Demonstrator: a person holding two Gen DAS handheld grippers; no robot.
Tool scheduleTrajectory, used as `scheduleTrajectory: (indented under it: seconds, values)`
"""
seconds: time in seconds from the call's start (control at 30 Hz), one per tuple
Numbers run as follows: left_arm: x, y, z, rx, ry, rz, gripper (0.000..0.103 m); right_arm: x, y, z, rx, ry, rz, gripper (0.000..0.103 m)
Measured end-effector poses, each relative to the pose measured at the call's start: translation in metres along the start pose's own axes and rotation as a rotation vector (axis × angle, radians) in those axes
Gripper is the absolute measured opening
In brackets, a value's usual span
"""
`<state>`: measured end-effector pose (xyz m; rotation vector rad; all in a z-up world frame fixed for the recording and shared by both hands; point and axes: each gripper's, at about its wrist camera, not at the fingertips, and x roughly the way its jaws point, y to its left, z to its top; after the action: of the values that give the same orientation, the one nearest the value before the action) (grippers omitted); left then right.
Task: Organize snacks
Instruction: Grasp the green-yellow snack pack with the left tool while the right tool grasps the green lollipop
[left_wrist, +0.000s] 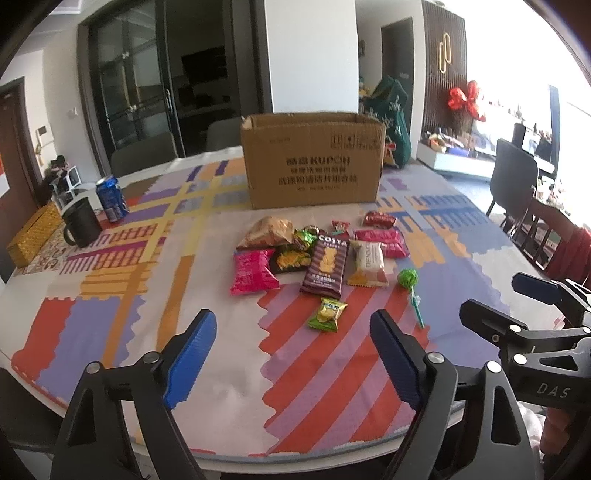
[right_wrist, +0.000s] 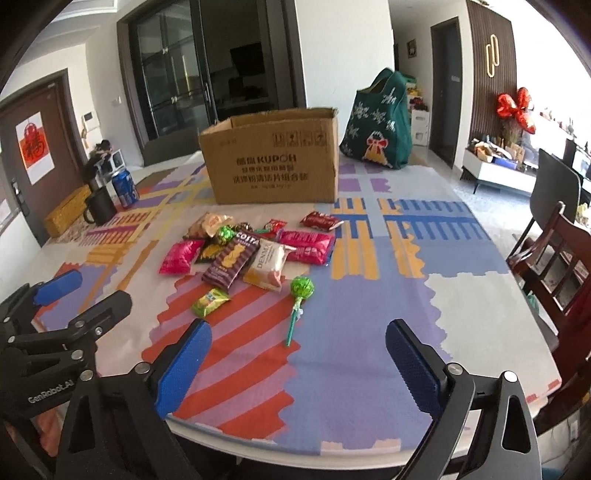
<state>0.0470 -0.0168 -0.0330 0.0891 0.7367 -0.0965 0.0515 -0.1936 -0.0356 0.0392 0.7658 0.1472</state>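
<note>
Several snack packets lie in a loose pile mid-table in front of an open cardboard box (left_wrist: 313, 162) (right_wrist: 275, 158). Among them are a brown COSTA packet (left_wrist: 325, 266) (right_wrist: 231, 260), a pink packet (left_wrist: 254, 271) (right_wrist: 181, 256), a small green packet (left_wrist: 327, 314) (right_wrist: 209, 302) and a green lollipop (left_wrist: 408, 279) (right_wrist: 302, 288). My left gripper (left_wrist: 293, 356) is open and empty above the near table edge, short of the small green packet. My right gripper (right_wrist: 299, 363) is open and empty near the lollipop's stick. Each gripper shows at the side of the other's view.
A black mug (left_wrist: 80, 221) (right_wrist: 99, 206) and a blue can (left_wrist: 112, 198) (right_wrist: 125, 188) stand at the far left, beside a yellow woven box (left_wrist: 33, 236). A green bag (right_wrist: 378, 122) sits behind the cardboard box. Wooden chairs (right_wrist: 554, 266) stand along the right edge.
</note>
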Motion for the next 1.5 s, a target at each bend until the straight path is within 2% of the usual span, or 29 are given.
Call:
scheduleTrajectory:
  seconds: [0.33,0.6,0.77,0.97,1.17,1.33,1.4,1.47,1.5]
  values:
    - [0.047,-0.010,0.011,0.046,0.122,-0.064,0.068,0.043,-0.005,0.008,0.008,0.115,0.040,0.083]
    - [0.087,-0.013,0.016,0.049,0.230,-0.104,0.058,0.081,-0.010,0.013,0.038,0.220,0.077,0.067]
    - [0.108,-0.015,0.015,0.045,0.291,-0.122,0.050,0.100,-0.011,0.015,0.041,0.267,0.097,0.060]
    - [0.122,-0.017,0.014,0.051,0.329,-0.138,0.045,0.116,-0.017,0.020,0.053,0.294,0.093,0.053]
    - [0.133,-0.016,0.015,0.045,0.361,-0.148,0.036,0.128,-0.018,0.026,0.058,0.304,0.095,0.048]
    - [0.134,-0.015,0.016,0.042,0.358,-0.148,0.029,0.133,-0.016,0.030,0.043,0.299,0.094,0.042]
    - [0.134,-0.015,0.016,0.040,0.357,-0.151,0.024,0.134,-0.015,0.031,0.038,0.299,0.099,0.037]
    - [0.134,-0.014,0.016,0.037,0.357,-0.154,0.024,0.135,-0.013,0.032,0.032,0.298,0.102,0.035]
    - [0.134,-0.014,0.016,0.035,0.358,-0.158,0.024,0.136,-0.012,0.032,0.030,0.298,0.103,0.031]
